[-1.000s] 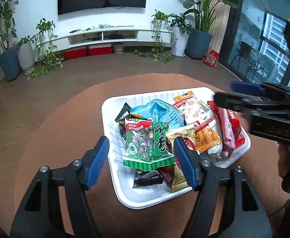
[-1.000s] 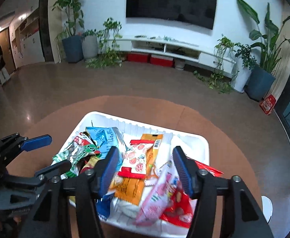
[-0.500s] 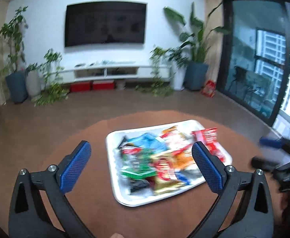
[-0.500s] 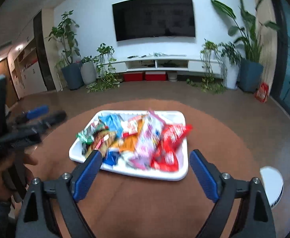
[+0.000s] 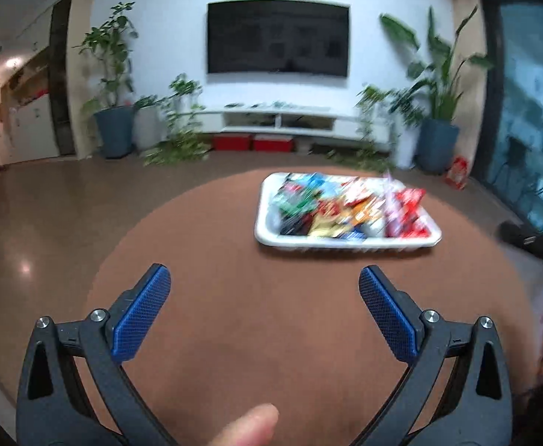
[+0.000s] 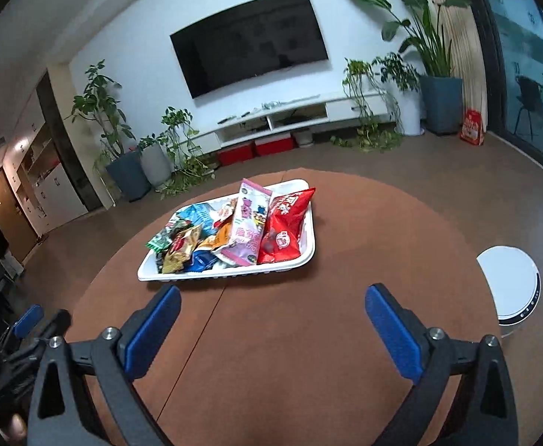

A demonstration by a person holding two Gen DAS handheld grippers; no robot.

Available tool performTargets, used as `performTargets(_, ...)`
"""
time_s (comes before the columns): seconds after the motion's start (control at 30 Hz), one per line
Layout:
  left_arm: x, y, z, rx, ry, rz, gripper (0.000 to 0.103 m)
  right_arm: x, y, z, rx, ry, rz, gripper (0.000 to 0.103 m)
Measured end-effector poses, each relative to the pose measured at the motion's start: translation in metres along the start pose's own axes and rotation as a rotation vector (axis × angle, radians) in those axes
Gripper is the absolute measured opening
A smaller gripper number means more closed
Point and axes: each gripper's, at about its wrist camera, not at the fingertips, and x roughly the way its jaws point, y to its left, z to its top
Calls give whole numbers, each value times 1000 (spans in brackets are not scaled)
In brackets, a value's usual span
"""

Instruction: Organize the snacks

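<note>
A white tray [image 5: 345, 243] heaped with several snack packets [image 5: 338, 208] rests on the round brown table; this view is blurred. The right wrist view shows the tray [image 6: 234, 273] sharply, with a red packet [image 6: 284, 230], a pink packet [image 6: 247, 230] and a green packet [image 6: 162, 239] among the rest. My left gripper [image 5: 264, 275] hangs open over bare table, well short of the tray, nothing between its fingers. My right gripper [image 6: 273, 291] is also back from the tray, its jaws opening wide with nothing between them. The left gripper [image 6: 45, 319] shows at that view's lower left.
A white round device [image 6: 509, 290] stands on the floor just past the table's right edge. A thumb [image 5: 249, 427] shows at the bottom of the left wrist view. Behind the table [image 6: 308, 353] lie open floor, a TV stand [image 6: 282, 119] and potted plants.
Both grippers have drawn back from over the tray and spread from half closed to wide. The tray now lies farther ahead, and the snacks stay in it.
</note>
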Motion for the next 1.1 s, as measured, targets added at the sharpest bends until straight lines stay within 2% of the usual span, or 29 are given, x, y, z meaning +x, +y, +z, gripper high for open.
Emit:
performTargets(0.13, -6, 3, -14, -14, 28, -17, 103, -9, 14, -16, -50, -2, -22, 102)
performTargets(0.2, -4, -2, -19, 12, 37, -7, 103, -12, 20, -21, -84, -4, -39, 102)
performTargets(0.3, -1, -15, -20, 56, 48, -6, 103, -15, 30, -30, -144, -19, -84, 102)
performTargets(0.47, 6, -21, -17, 64, 71, -19, 103, -12, 37, -34, -183, -27, -131, 102)
performTargets(0.7, 24, -11, -17, 13, 134, 1, 103, 0, 41, -39, -199, 11, -189, 102)
performTargets(0.87, 36, -9, -19, -2, 172, 10, 103, 2, 45, -43, -221, 20, -197, 102)
performTargets(1.1, 37, -10, -19, 8, 177, 6, 103, 6, 47, -46, -232, 50, -202, 102)
